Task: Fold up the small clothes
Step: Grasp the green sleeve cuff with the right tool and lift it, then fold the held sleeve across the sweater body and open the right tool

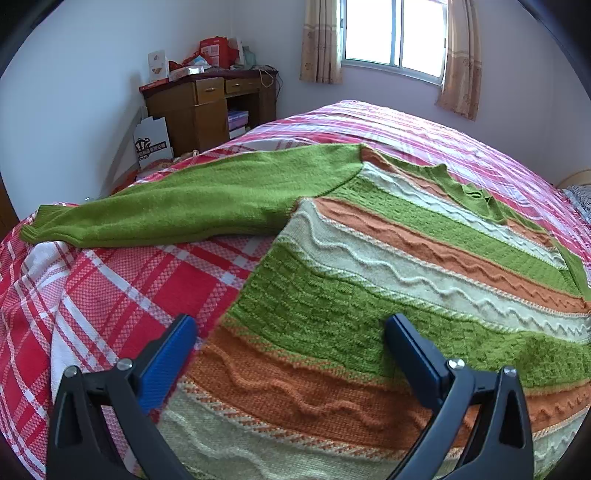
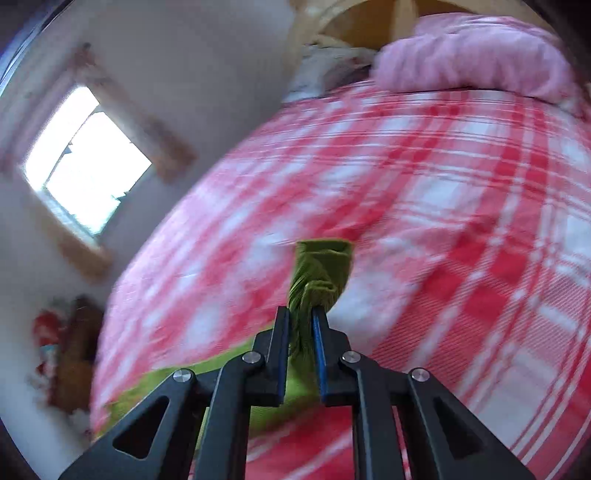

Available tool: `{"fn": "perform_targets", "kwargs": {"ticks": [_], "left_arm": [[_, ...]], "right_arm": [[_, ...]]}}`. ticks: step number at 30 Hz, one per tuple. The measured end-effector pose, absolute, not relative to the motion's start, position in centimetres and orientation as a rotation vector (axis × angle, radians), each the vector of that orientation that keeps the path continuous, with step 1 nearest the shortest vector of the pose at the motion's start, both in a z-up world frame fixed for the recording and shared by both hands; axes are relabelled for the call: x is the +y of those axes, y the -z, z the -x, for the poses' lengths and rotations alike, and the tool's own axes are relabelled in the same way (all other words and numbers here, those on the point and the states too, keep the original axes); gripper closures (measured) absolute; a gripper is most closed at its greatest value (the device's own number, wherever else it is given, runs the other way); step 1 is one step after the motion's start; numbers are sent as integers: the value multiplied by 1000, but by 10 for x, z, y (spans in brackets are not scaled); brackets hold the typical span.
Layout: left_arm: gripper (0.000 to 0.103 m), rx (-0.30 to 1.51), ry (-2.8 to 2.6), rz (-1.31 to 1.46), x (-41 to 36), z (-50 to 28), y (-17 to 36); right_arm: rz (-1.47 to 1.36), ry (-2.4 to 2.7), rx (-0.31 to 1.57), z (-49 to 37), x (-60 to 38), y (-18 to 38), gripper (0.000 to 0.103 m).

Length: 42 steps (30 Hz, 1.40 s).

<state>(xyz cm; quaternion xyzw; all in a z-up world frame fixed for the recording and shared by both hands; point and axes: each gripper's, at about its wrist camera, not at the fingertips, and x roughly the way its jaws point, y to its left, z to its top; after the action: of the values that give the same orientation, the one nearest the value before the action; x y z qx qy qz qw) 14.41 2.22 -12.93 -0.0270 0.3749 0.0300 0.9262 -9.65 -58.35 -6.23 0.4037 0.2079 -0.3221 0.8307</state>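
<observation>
A knit sweater point(image 1: 388, 280) with green, orange and cream stripes lies flat on the red and white plaid bed cover point(image 1: 110, 280). One plain green sleeve point(image 1: 177, 206) stretches out to the left. My left gripper point(image 1: 291, 325) is open and empty, hovering just above the sweater's lower body near its left edge. In the right wrist view my right gripper point(image 2: 301, 314) is shut on the green cuff point(image 2: 321, 269) of the other sleeve and holds it lifted above the bed cover point(image 2: 443, 221). That view is blurred by motion.
A wooden desk point(image 1: 210, 107) piled with boxes stands by the far wall left of the bed, with a white paper bag point(image 1: 153, 142) beside it. A curtained window point(image 1: 395, 33) is behind. A pink pillow point(image 2: 472, 55) lies at the head of the bed.
</observation>
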Motion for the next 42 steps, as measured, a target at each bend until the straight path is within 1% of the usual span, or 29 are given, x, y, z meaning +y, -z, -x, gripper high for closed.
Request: {"fn": "perform_targets", "kwargs": {"ticks": [6,12,13,15,19,23,30,32,34,36,37,38,39,42], "left_arm": [[0,756,-44,73,25,-143,129],[0,749,-34,81,26,-143,129],[0,747,-32,84,27,-142,129],[0,745,-27,88,27,-142,129],[0,730,-8,106,32,-140,130],[0,718,8,128,34,-139,130],[0,708,16,138,35,-139,130],[0,706,20,142,36,-138,131],[0,704,21,143,36,-138,131],[0,704,23,145,36,-138,130],[0,704,22,144,36,-138,131],[0,704,22,143,36,-138,131],[0,704,22,143,36,-138,131],[0,704,22,142,36,-137,131]], "right_arm": [[-853,368,422,27,-492,18,93],[-824,84,515,-64,-384,14,93],[-824,50,533,-80,-368,17,93],[-823,-20,564,-110,-334,23,97],[-819,-156,648,-171,-271,46,97],[-831,-273,767,-217,-216,85,97],[-805,-424,892,-253,-155,130,97],[-789,-476,930,-261,-141,138,94],[-769,-515,970,-267,-130,145,94],[-798,-558,1040,-274,-121,152,82],[-812,-563,1067,-272,-121,151,67],[-818,-574,1052,-270,-122,147,54],[-808,-583,1008,-266,-126,140,51],[-708,-514,855,-241,-147,112,51]]}}
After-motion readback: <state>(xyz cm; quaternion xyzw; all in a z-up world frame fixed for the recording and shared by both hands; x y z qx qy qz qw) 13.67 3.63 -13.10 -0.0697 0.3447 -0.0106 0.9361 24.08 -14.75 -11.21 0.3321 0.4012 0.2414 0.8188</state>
